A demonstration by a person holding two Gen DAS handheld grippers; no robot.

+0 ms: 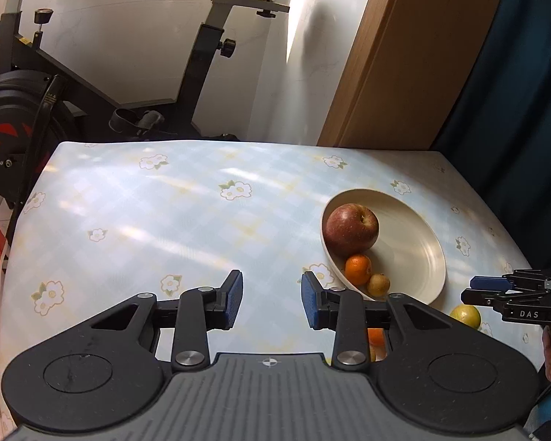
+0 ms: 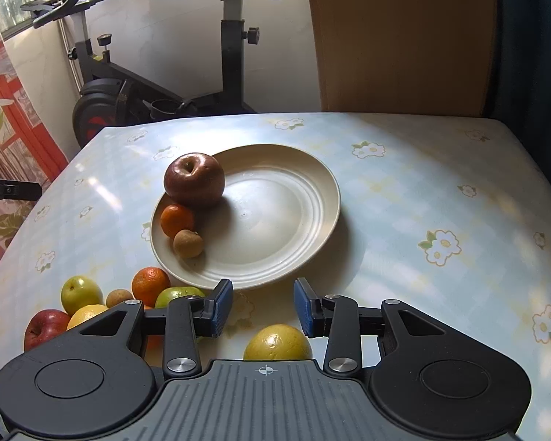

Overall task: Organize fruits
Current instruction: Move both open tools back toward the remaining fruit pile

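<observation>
Behind the flowery table (image 1: 128, 202) stood an exercise bike (image 1: 36, 110). Through my left camera, my left gripper (image 1: 272, 297) had its fingers apart, holding nothing. A cream plate (image 1: 418, 253) sat on the right.

Through my right camera, my right gripper (image 2: 263, 307) gaped empty too. On the plate's left side sat a dark red apple (image 2: 194, 180), a small orange (image 2: 177, 219) and a tiny brown fruit (image 2: 188, 243).

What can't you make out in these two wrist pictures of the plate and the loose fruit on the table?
- Right wrist view: the right gripper, open and empty, hides the lower part of the yellow fruit and much of the fruit pile, so a full count is not possible.
- Left wrist view: the left gripper, also open, covers the near rim of the plate and most of an orange fruit.
</observation>
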